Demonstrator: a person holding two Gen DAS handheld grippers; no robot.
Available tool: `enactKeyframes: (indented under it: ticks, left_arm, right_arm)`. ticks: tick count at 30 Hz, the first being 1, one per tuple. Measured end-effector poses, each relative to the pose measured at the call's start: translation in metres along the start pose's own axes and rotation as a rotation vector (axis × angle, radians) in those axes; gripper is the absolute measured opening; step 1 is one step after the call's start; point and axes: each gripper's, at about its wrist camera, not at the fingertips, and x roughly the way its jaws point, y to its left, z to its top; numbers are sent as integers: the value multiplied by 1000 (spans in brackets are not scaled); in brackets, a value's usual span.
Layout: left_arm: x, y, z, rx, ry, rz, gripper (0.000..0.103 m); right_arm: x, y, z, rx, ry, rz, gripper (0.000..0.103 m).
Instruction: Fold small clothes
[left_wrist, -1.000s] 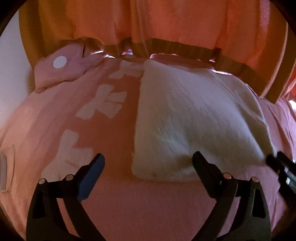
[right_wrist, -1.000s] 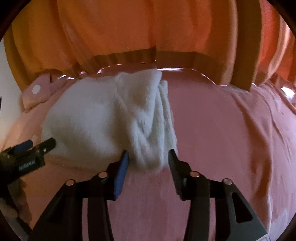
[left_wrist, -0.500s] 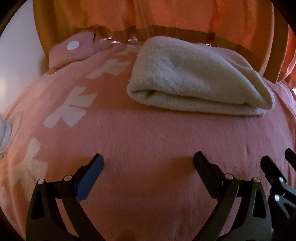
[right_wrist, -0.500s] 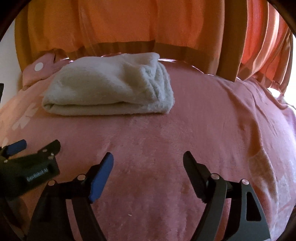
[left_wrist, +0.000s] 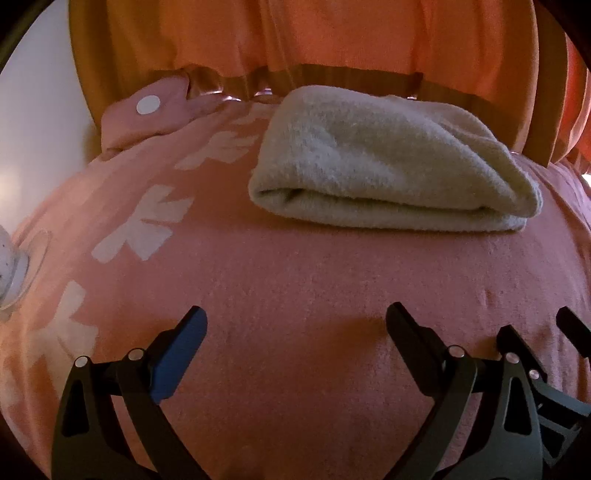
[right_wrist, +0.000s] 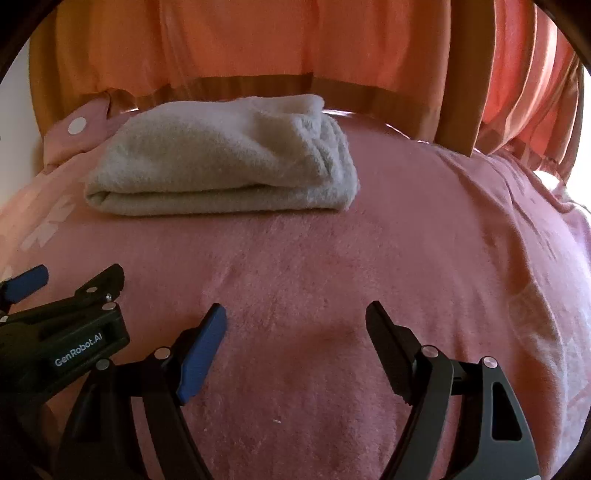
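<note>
- Since a second ago both of my grippers have drawn back from the folded white cloth (left_wrist: 391, 173), which then filled the space right at my fingertips and now lies well ahead of them.
- My right gripper (right_wrist: 295, 347) has just been opening: a second ago its jaws were close around the cloth's right end; now they stand wide apart with nothing between them but bare bedcover.
- My left gripper (left_wrist: 295, 350) stands just as wide as it did then, empty, over bare bedcover.
- Each gripper shows in the other's view, close beside it.
- One cloth: folded into a thick, flat bundle, its rounded fold edge turned toward me, lying on the pink bedcover (right_wrist: 369, 295) close to the far edge, below the orange curtain (right_wrist: 258, 40).
- One pink pillow (left_wrist: 147, 114) with a white dot sits at the far left corner, near the cloth but apart from it.
- White patterns run down the bedcover's left side; I count four in the left view.
</note>
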Motion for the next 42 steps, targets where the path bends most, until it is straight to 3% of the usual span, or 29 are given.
enactKeyframes:
  ticks: [37,42]
  left_arm:
    - [-5,-2,-2,8,-19,65,94]
    - [-3,0,-2,4,-9,46,93]
  right_arm:
    - [3,-2,-2,6,8,-8,76]
    - [2,0,-2,8,5,-15,76]
